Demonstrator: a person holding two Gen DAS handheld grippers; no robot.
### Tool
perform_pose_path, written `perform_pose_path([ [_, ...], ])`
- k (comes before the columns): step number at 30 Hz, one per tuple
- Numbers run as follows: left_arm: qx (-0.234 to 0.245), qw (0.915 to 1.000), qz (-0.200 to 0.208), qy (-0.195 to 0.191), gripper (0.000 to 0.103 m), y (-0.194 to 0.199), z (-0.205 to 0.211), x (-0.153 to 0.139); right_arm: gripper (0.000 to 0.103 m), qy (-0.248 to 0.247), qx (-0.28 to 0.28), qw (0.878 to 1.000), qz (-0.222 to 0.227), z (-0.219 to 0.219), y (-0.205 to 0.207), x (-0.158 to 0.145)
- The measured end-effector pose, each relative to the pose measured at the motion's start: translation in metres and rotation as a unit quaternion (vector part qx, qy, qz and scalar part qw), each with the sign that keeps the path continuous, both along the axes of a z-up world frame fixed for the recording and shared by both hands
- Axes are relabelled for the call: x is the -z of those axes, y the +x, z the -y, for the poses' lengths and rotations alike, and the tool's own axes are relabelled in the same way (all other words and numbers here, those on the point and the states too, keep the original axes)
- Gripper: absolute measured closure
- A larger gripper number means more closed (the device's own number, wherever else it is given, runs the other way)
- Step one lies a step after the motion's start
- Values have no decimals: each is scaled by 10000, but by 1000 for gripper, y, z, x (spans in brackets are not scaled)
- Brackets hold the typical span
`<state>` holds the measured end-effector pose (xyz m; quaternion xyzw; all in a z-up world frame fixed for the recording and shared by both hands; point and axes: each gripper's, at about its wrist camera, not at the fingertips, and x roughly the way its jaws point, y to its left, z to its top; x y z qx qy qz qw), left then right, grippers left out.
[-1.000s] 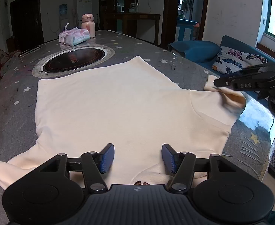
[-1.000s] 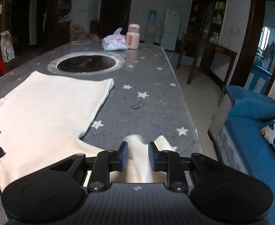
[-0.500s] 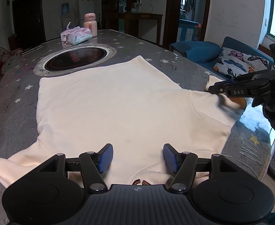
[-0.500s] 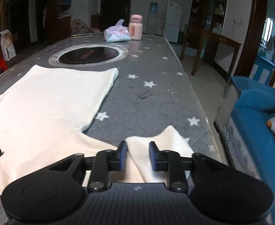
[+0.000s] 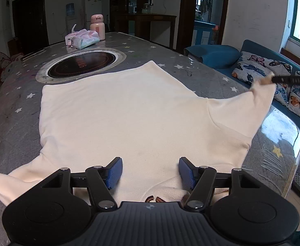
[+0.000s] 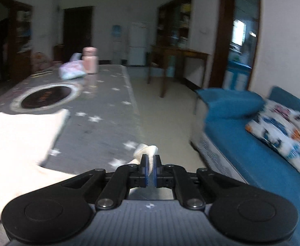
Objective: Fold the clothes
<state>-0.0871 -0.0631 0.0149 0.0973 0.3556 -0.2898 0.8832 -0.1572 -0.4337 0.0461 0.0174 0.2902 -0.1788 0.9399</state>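
Note:
A cream long-sleeved top (image 5: pixel 119 119) lies spread flat on the grey star-patterned table (image 5: pixel 10 106), collar toward me. My left gripper (image 5: pixel 150 171) is open and empty, hovering just above the collar. My right gripper (image 6: pixel 150 164) is shut on the end of the right sleeve (image 6: pixel 144 150) and holds it lifted off the table's right edge. In the left wrist view the sleeve (image 5: pixel 260 96) is stretched out up to the right gripper (image 5: pixel 273 80). The left sleeve (image 5: pixel 4 180) lies on the table at the near left.
A round inset cooktop (image 5: pixel 82 64) sits beyond the top. A tissue pack (image 5: pixel 84 39) and a pink bottle (image 5: pixel 97 27) stand at the far end. A blue sofa (image 6: pixel 252 149) with a butterfly cushion (image 5: pixel 262 69) is to the right of the table.
The right gripper closed on the sleeve end, then lifted and pulled it out to the right past the table edge. The left gripper stayed open over the collar.

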Motion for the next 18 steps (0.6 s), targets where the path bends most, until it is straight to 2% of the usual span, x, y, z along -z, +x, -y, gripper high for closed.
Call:
perform_pose_path([
  [3,-10,10000,-22,-18,38,0,-1,0,92,46,387,9990,-204,13,-9,12],
  [6,-9,10000,-24,-8,38,0,0,0,90,86,501,9984,-249,16,-14,16],
  [8,-18,10000,-26,-7,37,0,1,0,90,60,410,9990,-162,14,-12,13],
  [11,-40,10000,-27,-16,37,-1,1,0,83,128,93,9998,-155,8,1,13],
  [15,-90,9999,-67,-60,37,-2,-2,-1,82,248,-336,9985,-347,0,25,23],
  [18,-158,9998,-102,-78,37,-1,-6,-2,76,285,-394,9974,-535,-3,42,35],
])
